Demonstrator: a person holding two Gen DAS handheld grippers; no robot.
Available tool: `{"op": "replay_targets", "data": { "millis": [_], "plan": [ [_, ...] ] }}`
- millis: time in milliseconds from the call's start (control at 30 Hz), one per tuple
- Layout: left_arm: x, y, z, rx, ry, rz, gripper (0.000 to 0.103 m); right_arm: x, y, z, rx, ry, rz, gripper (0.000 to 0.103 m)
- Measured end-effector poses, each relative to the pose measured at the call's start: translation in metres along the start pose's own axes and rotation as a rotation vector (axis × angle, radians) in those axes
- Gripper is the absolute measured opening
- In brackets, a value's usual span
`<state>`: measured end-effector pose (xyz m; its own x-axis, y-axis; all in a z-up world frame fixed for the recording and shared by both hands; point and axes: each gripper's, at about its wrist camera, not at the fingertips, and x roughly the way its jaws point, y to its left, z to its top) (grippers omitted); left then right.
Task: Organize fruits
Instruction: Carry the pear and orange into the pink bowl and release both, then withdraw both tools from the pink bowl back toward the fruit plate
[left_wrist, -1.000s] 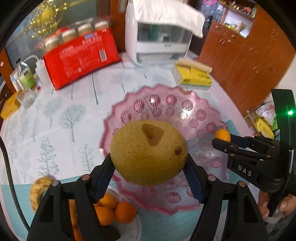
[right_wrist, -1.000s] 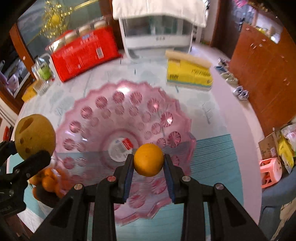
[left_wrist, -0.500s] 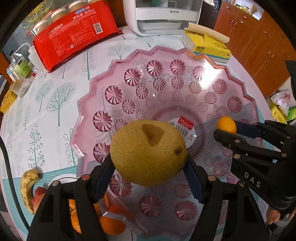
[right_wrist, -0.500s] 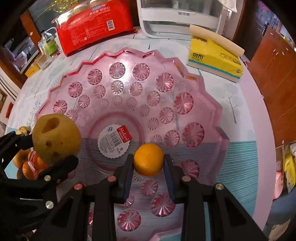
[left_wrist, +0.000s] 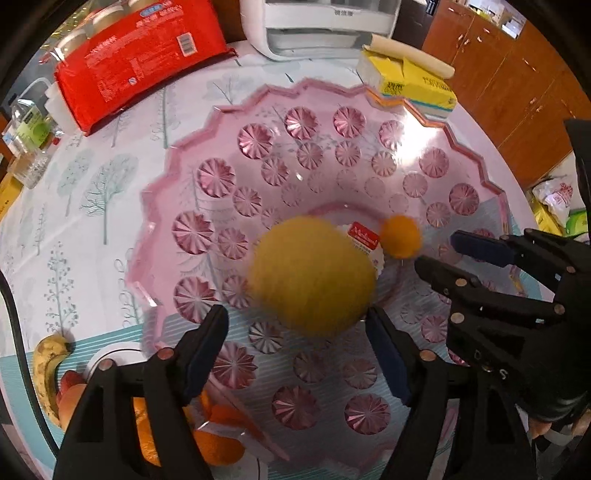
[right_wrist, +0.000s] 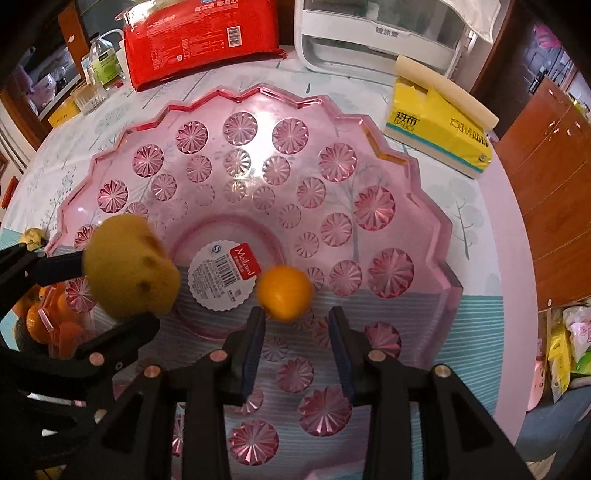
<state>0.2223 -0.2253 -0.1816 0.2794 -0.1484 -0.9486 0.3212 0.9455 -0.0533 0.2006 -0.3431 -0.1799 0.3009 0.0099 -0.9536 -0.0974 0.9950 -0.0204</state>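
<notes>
Bowl (left_wrist: 207, 206), pink scalloped plastic, fills centre of both views and sits on the counter (left_wrist: 74, 206); label sticker on its floor. Largest fruit is the pear (left_wrist: 312, 275), motion-blurred, lying just ahead of the left hand-held gripper (left_wrist: 295, 332) toward frame centre, over the bowl floor. Left jaws stand spread wide, pads on either side and clear of the pear, gripping nothing. No clear long axis on the pear through the blur; it reads roundish. In the right wrist view the pear (right_wrist: 131, 267) shows at middle left, by the left tool's black fingers.

Small orange (right_wrist: 284, 291), also blurred, lies just ahead of the right hand-held gripper (right_wrist: 295, 328), slightly left of its centreline, beside the sticker. Right jaws are spread too, empty; the orange sits beyond the pads, not between them. Left wrist view puts the orange (left_wrist: 400, 236) up-right of the pear, near it; whether they touch cannot be told.

Judgement: both fruits look released into the bowl and not yet settled. Each hand is nearest its own fruit, so nothing needs re-gripping. More fruit waits at lower left: banana (left_wrist: 48, 369) and loose oranges (left_wrist: 218, 446) outside the bowl rim, nearer the left hand, likely the next pick.
</notes>
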Motion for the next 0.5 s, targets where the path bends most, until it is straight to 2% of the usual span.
{"op": "replay_targets", "data": {
  "millis": [67,133,200,500],
  "plan": [
    [-0.006,0.003,0.000,-0.009,-0.017,0.007,0.086,-0.003,-0.005,0.001,0.022,-0.004,0.017,0.052],
    [-0.011,0.009,0.000,-0.027,-0.023,-0.011,0.088,-0.007,-0.008,0.001,0.042,-0.008,0.031,0.064],
    [-0.016,0.014,-0.001,-0.049,-0.026,-0.026,0.090,-0.011,-0.010,0.001,0.062,-0.008,0.050,0.071],
    [-0.046,0.020,-0.013,-0.094,-0.082,-0.032,0.090,-0.024,-0.011,-0.013,0.113,0.008,0.094,0.073]
  ]
}}
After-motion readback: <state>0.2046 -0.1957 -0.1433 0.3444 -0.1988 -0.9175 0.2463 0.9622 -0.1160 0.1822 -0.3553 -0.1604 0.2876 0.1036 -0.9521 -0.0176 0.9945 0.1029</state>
